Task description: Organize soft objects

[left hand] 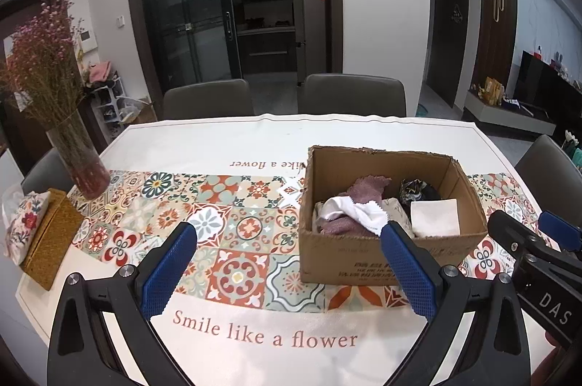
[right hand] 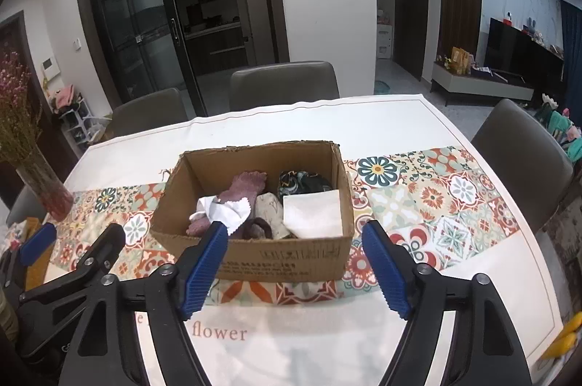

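**Cardboard box holds every soft item; both grippers hang empty in front of it**

Cardboard is where all the soft things sit now: the open box (right hand: 254, 251) stands on the patterned table runner (right hand: 436, 200), and inside it lie a mauve towel (right hand: 247, 184), a white cloth (right hand: 225, 213) draped over it, a beige printed piece (right hand: 269, 209), a dark patterned cloth (right hand: 302, 184) at the far side and a folded white cloth (right hand: 314, 213) on the right. No loose fabric shows on the tablecloth (left hand: 254, 138) around the box.

The left gripper (left hand: 291, 229) is spread wide with nothing between its blue pads; it hovers above the table, near the box's front left corner. The right gripper (right hand: 294, 229) is also spread and empty, facing the box's front wall, its pads clear of the cardboard. Neither touches the box or its contents.

By my reading, the gathering step is over or nearly so, since everything soft in view is already inside. The white cloth sits rumpled and high on the pile, so a next move, if any, would likely be tidying it: a gripper would have to reach over the front wall, descend with jaws apart and pinch only that top layer without dragging the towel beneath. Otherwise, drawing clear looks sensible. The vase of dried flowers (left hand: 78, 164) and the woven tissue box (left hand: 51, 237) at the left stand well apart.
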`<state>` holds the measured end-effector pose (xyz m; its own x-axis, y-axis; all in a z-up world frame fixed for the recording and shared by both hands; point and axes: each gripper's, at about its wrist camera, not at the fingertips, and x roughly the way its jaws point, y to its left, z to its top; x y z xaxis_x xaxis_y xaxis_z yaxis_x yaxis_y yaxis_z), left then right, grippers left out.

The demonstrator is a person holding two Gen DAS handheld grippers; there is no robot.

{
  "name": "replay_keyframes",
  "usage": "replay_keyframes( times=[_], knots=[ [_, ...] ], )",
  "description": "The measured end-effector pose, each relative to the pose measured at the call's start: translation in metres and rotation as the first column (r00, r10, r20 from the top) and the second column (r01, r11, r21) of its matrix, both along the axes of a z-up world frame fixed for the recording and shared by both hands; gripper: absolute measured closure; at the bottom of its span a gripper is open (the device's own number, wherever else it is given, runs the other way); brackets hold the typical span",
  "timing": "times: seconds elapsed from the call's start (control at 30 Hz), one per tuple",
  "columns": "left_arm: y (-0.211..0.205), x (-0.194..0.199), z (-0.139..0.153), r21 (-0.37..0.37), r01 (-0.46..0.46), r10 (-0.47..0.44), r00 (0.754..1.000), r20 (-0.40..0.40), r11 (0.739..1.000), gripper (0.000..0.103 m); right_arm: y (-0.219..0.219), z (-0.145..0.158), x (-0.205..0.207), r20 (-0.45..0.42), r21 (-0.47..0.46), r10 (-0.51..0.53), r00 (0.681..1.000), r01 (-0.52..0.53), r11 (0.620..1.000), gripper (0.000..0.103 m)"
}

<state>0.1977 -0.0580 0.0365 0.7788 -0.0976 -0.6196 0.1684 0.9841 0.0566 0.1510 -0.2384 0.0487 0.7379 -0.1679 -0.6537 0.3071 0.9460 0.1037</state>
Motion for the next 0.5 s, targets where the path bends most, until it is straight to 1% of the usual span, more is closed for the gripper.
replay_keyframes(
  times=[0.27,0.5],
  knots=[
    [0.015,-0.027,0.005,-0.018,-0.018,0.019,1.0,0.019,1.0,0.0,0.011,0.007,-0.028,0.02,-0.015,0.001,1.0,-0.001,1.0,0.025],
    [0.023,-0.054,0.01,-0.01,-0.032,0.033,0.998,0.048,0.999,0.0,0.017,0.008,-0.057,0.041,-0.013,-0.002,0.999,0.003,1.0,0.025]
  ],
)
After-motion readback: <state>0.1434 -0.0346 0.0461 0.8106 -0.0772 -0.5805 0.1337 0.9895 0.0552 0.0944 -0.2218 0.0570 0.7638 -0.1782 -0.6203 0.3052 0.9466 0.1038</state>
